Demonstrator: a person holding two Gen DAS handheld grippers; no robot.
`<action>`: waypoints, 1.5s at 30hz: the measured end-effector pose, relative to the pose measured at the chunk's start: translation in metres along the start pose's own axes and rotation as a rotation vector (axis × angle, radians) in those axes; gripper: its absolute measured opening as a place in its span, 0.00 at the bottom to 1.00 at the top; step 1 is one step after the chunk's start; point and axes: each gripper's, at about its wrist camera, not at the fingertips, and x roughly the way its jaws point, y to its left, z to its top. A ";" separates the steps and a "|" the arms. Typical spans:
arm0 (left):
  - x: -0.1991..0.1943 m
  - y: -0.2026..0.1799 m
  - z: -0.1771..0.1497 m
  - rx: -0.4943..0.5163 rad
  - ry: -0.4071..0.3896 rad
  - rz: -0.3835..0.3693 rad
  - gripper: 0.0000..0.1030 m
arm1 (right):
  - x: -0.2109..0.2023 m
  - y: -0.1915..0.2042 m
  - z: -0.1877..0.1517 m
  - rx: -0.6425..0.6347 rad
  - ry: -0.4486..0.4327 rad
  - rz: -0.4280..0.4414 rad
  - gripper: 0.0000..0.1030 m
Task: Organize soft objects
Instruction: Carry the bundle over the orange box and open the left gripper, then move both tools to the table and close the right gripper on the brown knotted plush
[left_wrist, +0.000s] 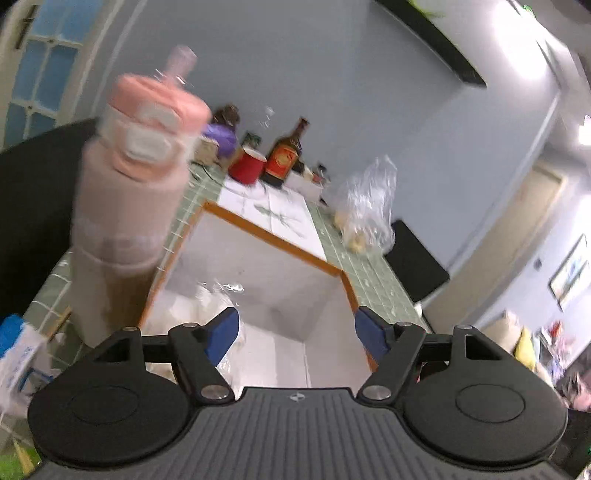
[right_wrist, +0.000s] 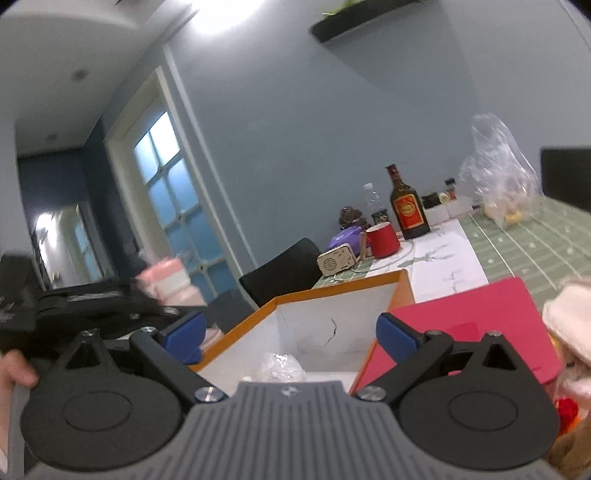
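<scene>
A white box with an orange rim (left_wrist: 273, 236) stands open on the green tiled table. My left gripper (left_wrist: 295, 328) hangs over it, open, with nothing between its blue pads. A crinkly clear-wrapped soft item (left_wrist: 207, 306) lies in the box's near left corner, below the left pad. In the right wrist view my right gripper (right_wrist: 291, 332) is open and empty above the same box (right_wrist: 332, 286), with the wrapped item (right_wrist: 282, 365) just under it. A pale plush thing (right_wrist: 569, 317) sits at the right edge beside a red flat lid (right_wrist: 472, 317).
A tall pink bottle (left_wrist: 129, 206) stands close to the box's left side. Farther back are a red mug (left_wrist: 246, 167), a dark glass bottle (left_wrist: 284, 155) and a clear bag of yellowish items (left_wrist: 365, 210). Black chairs flank the table. A person's hand (right_wrist: 14, 373) shows at the left.
</scene>
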 end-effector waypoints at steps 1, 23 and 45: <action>-0.007 -0.001 0.000 0.014 -0.002 0.015 0.81 | 0.000 -0.001 0.000 0.008 -0.001 -0.002 0.95; -0.106 -0.128 -0.120 0.278 -0.147 -0.018 0.77 | -0.064 -0.018 0.046 -0.297 0.057 -0.310 0.96; -0.002 -0.171 -0.239 0.371 -0.038 -0.011 0.78 | -0.129 -0.086 -0.002 -0.322 0.155 -0.483 0.97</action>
